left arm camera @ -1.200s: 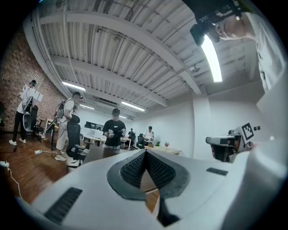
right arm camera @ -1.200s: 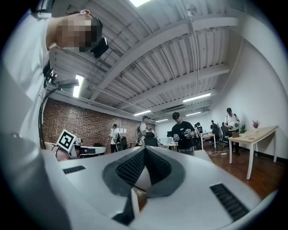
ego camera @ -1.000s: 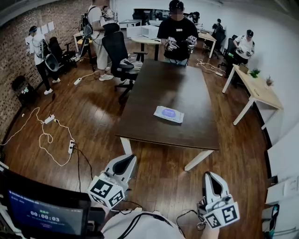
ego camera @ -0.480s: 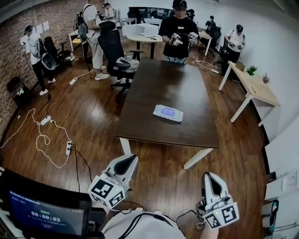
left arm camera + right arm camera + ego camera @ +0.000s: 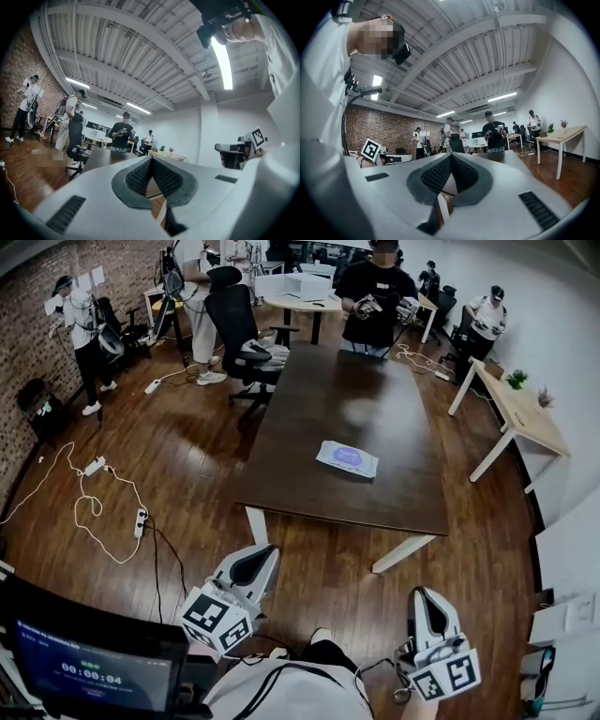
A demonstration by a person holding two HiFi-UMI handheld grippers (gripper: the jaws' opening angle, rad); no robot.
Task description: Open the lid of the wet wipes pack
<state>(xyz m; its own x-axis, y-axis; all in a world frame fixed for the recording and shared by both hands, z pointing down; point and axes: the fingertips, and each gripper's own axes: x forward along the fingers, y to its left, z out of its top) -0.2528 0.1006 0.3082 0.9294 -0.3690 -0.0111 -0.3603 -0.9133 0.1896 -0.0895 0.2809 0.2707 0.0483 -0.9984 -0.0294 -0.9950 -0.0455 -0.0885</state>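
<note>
Barely anything has changed at the white plastic left claw (image 5: 151, 161). Its dark ribbed pads meet in a closed seam with nothing between them, and in the head view it sits at the same low left spot (image 5: 255, 561) as a second ago. The matching white right claw (image 5: 451, 157) is likewise pressed shut and empty, and hangs low on the other side (image 5: 427, 601). Both point level, out toward the room.

What has changed lies just behind and between the claws. A pale shoe tip (image 5: 321, 637) and a dark trouser leg now show where a second ago there was only the brown plank floor (image 5: 328, 568). The whole scene has also slid a little in the head view. I read this as the person stepping off toward the work (a first stride, nothing more).

Ahead of both claws, across a stretch of floor, stands the long dark-brown wooden table (image 5: 356, 399). On it, well ahead of the claws and nearer the right one's line, the flat, pale soft-plastic wet wipes pack (image 5: 347, 458) lies unmoved on the near half of the table. Its oval lilac lid (image 5: 350, 456) faces up and looks to be down (too small to be sure). Beyond the far end stands a person in dark clothes (image 5: 380, 292), handling claws of their own.

For the task this means only the approach is under way. Neither claw is near the pack, and both would have to part before one can steady the pack and the other catch the lid's edge.
</note>
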